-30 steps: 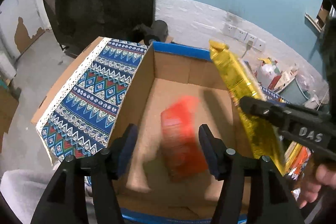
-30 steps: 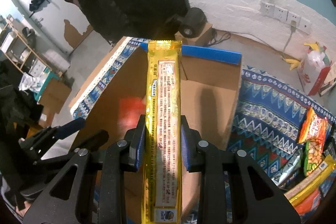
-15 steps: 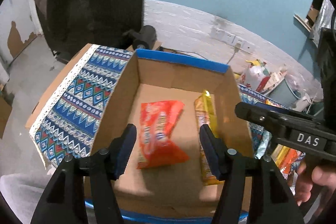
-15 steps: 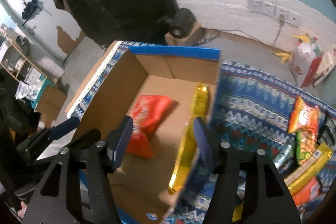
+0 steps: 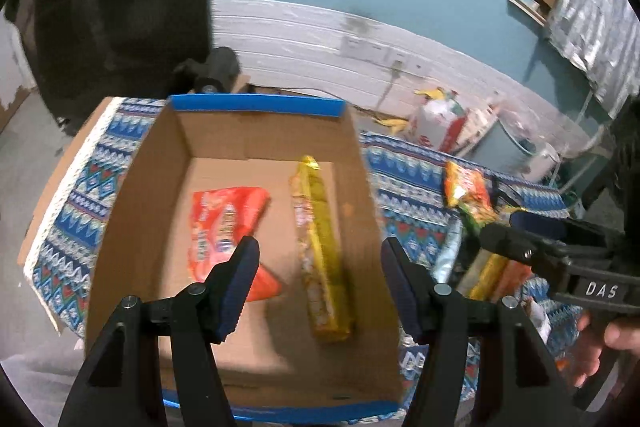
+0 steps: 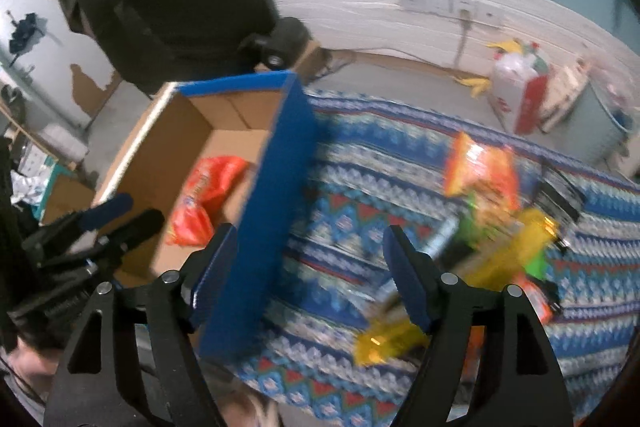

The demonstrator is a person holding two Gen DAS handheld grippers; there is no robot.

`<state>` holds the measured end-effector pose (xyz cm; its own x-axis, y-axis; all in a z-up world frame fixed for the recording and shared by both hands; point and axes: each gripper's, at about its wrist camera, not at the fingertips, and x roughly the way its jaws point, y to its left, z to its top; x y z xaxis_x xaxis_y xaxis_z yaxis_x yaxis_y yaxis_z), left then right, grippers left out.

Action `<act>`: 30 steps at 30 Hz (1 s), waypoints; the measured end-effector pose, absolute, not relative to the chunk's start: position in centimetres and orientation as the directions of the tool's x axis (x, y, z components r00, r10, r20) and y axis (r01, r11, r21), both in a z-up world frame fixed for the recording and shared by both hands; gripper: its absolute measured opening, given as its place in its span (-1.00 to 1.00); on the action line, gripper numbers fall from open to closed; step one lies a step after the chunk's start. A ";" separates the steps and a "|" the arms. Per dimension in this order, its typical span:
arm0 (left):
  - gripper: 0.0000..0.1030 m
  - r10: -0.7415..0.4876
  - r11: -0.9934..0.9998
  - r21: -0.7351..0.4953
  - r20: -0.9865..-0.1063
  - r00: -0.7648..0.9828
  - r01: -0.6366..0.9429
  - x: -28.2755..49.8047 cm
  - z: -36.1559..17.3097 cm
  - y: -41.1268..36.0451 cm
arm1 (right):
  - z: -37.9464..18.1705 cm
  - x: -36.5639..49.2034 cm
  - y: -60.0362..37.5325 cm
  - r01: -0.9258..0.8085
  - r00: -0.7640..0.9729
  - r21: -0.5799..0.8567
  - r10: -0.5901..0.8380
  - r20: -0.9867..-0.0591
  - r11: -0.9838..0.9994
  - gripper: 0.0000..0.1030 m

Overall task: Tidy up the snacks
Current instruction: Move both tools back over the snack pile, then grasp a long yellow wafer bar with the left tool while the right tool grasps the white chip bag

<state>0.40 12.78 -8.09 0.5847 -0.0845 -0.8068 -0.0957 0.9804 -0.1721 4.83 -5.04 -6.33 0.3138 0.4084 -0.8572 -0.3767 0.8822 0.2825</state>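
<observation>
Since a second ago the yellow packet (image 5: 322,259) has landed in the box (image 5: 132,195) beside the red bag (image 5: 224,223). The right gripper (image 6: 310,267), spread empty, is swinging toward the snack pile (image 6: 492,223) at two o'clock; the left gripper (image 5: 320,271) is hovering agape, farther off.

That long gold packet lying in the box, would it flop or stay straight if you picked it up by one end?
The gold packet lies straight and keeps an even shape, so it probably stays fairly stiff. Its shiny wrapper looks slippery. Being long and narrow, it may swing or tilt if gripped near one end.
</observation>
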 end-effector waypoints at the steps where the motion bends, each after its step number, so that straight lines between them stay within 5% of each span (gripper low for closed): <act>1: 0.26 -0.096 0.982 -0.173 -0.809 0.580 -0.079 0.5 -8.1 12.1 | -6.5 4.5 -5.9 -0.365 0.314 0.274 0.395 -0.863 0.890 0.46; 30: 0.26 -0.267 0.954 -0.173 -0.864 0.427 0.247 -2.0 -12.5 -4.3 | -13.9 -6.0 -24.0 0.126 0.209 0.250 0.221 -0.953 0.960 0.46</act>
<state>-2.04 -4.33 -12.51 0.4273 -0.2671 -0.8638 0.2468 0.9535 -0.1727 -6.02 -24.00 -13.85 0.2094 0.2207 -0.9526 0.1256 0.9601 0.2500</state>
